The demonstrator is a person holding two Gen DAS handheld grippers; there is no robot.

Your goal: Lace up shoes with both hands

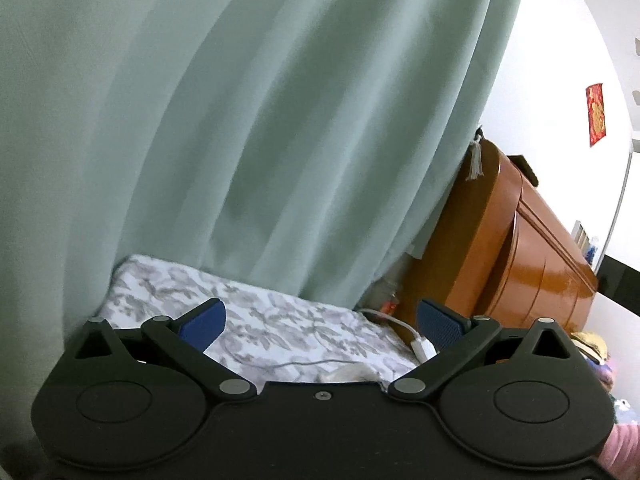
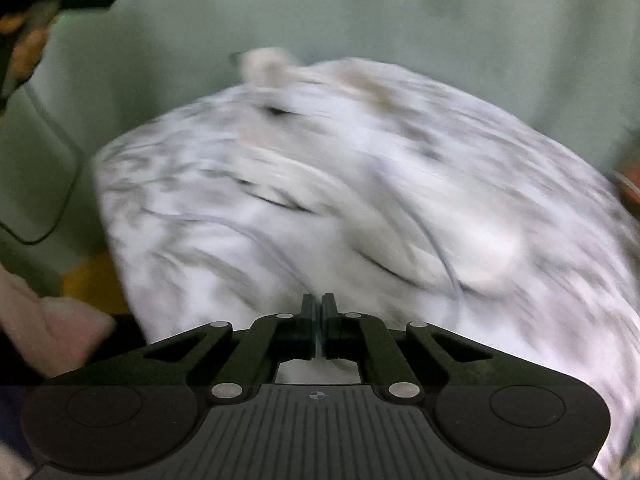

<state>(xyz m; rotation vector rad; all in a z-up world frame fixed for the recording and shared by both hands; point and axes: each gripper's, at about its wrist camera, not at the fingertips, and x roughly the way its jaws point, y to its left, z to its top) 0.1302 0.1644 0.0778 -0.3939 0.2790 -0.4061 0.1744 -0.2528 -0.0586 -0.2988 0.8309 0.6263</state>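
Between the blue pads [image 1: 202, 326] of the left tool [image 1: 320, 320] lies nothing but a wide gap: its jaws stand far apart and hold nothing. Just ahead of and below that tool is a flower-patterned bedspread [image 1: 280, 320], and on it, close under the gap, a pale rounded shape [image 1: 348, 374] shows at the tool's body (perhaps part of a shoe, too hidden to tell). A white cable with a plug [image 1: 420, 346] lies near the tool's right pad. Beyond the bedspread hangs a green curtain [image 1: 240, 120], close in front, which bounds the room ahead; to the right of the tool a brown wooden cabinet [image 1: 520, 248] stands beside the bed's edge.

The right tool [image 2: 318, 304] has its jaws pressed together, with only a hairline slit between them; a thin pale strip in that slit may be a lace, though the blur leaves it unsure. Ahead of it, on the bedspread, lies a white shoe [image 2: 320, 152], heavily smeared, its heel end farthest from the tool. The bedspread's left edge falls away to the left of the tool, where a pink sleeve [image 2: 48, 320] shows.
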